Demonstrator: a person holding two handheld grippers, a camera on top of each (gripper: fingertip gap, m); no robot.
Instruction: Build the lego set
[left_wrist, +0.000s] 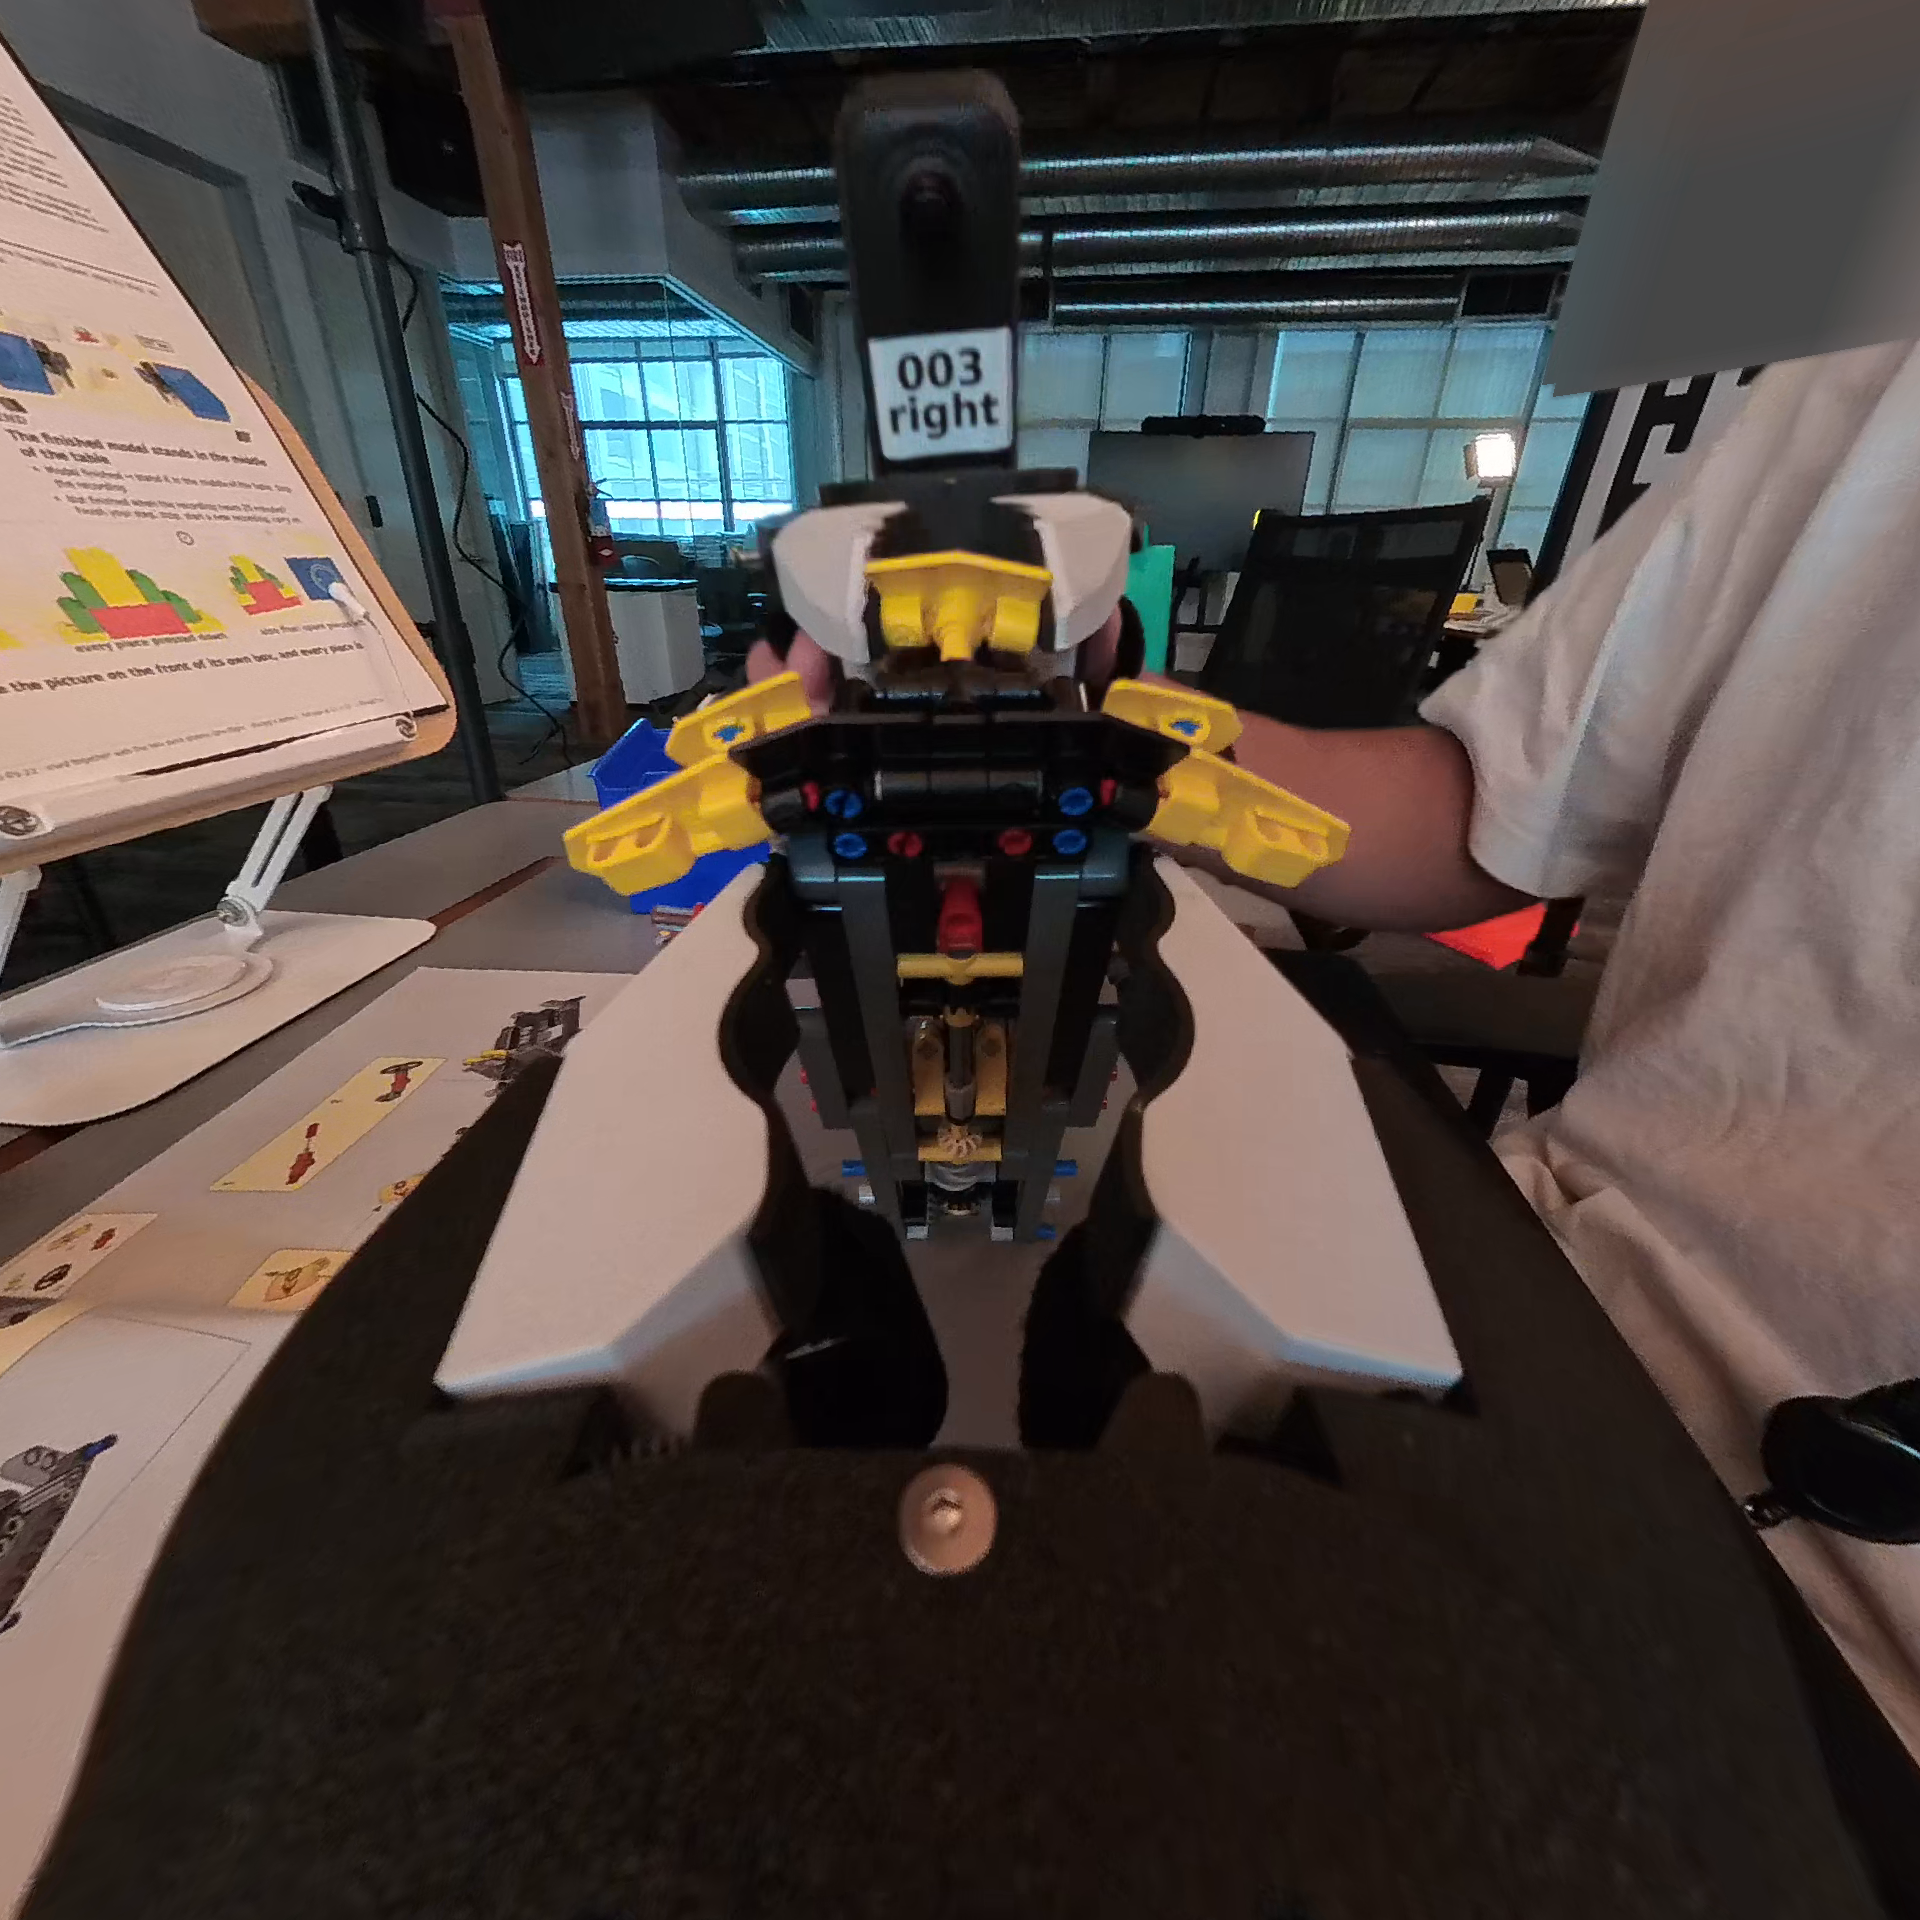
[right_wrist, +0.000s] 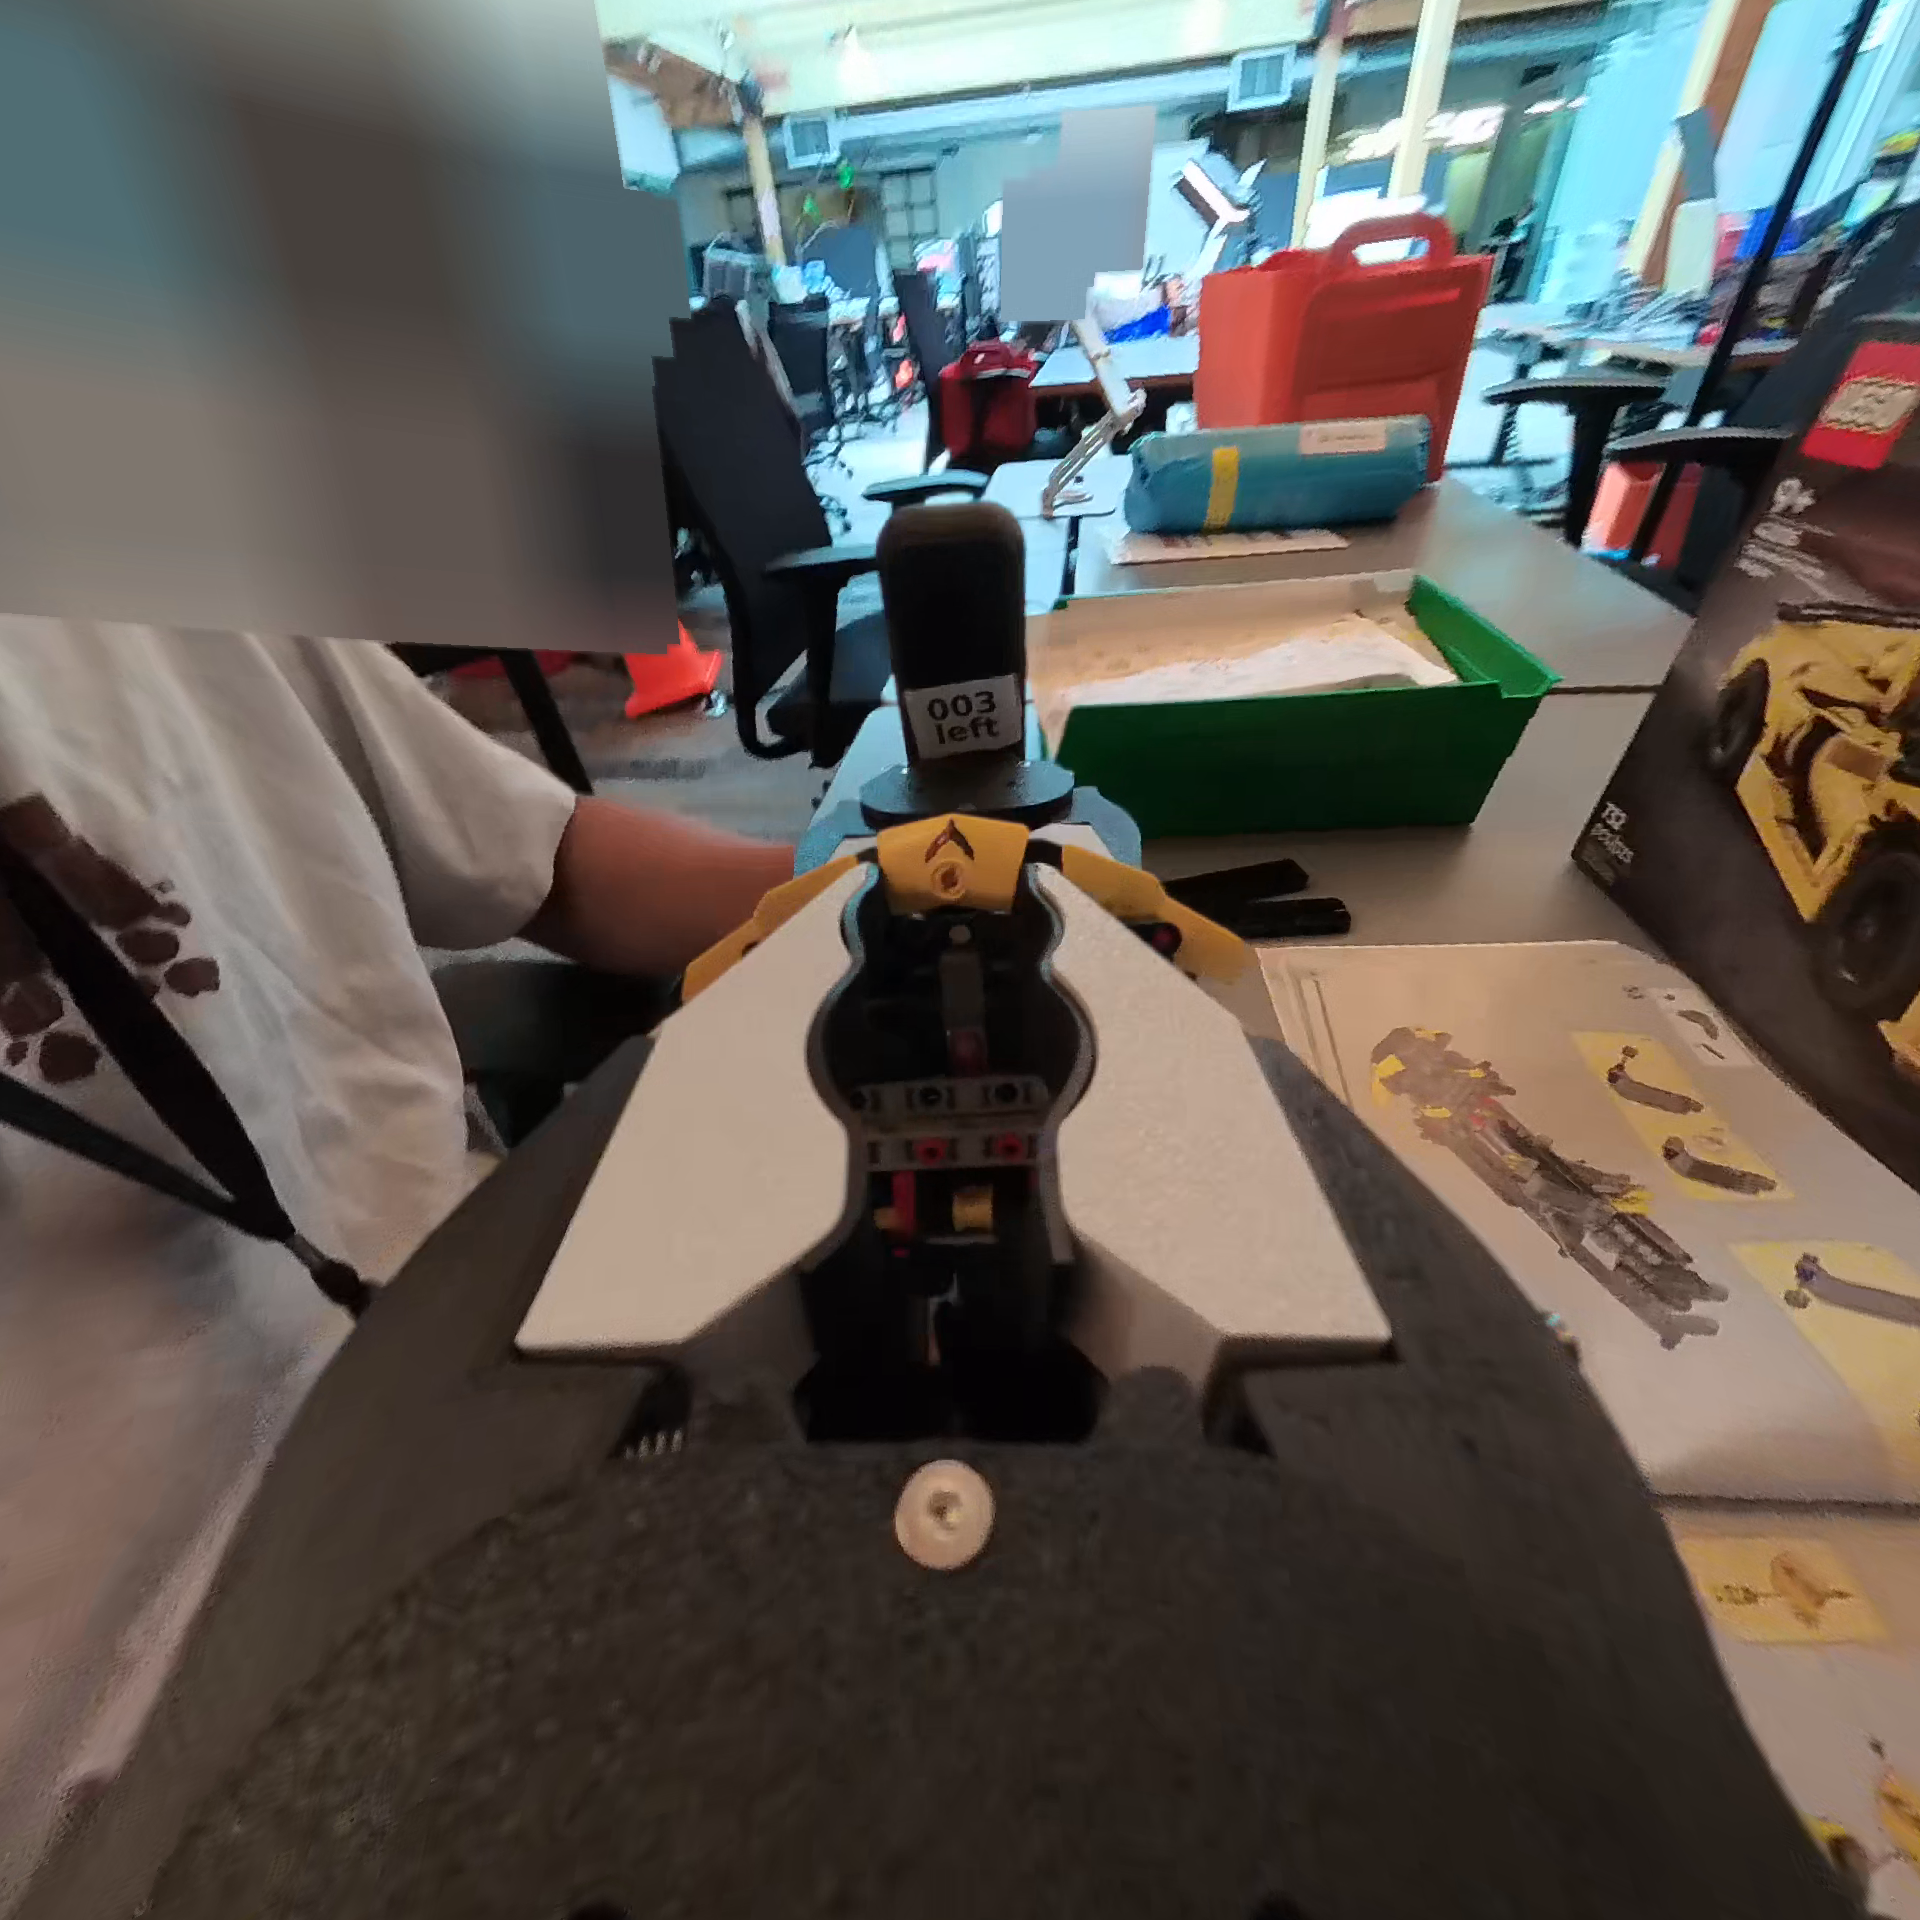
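A long Lego car chassis (left_wrist: 956, 1049), black and grey with yellow body panels and red and blue pins, is held in the air between both grippers. My left gripper (left_wrist: 956, 914) is shut on one end, with its white fingers (left_wrist: 623, 1195) on either side of the frame. My right gripper (left_wrist: 951, 623) faces it at the far end, where a yellow piece shows. In the right wrist view my right gripper (right_wrist: 951, 935) is shut on the chassis (right_wrist: 951, 1132), with a yellow nose panel (right_wrist: 951, 873) beyond its tips. The left gripper's black body (right_wrist: 951, 623) stands behind it.
An open instruction booklet (right_wrist: 1507, 1195) lies on the grey table, and it also shows in the left wrist view (left_wrist: 343, 1122). A sheet on a stand (left_wrist: 156, 520) and a blue bin (left_wrist: 644, 779) are at the left. A green bin (right_wrist: 1299, 758), black parts (right_wrist: 1247, 899) and the set's box (right_wrist: 1818, 831) are nearby. A person's arm (left_wrist: 1382, 821) is close. About 4 cm separates my left fingertips from my right.
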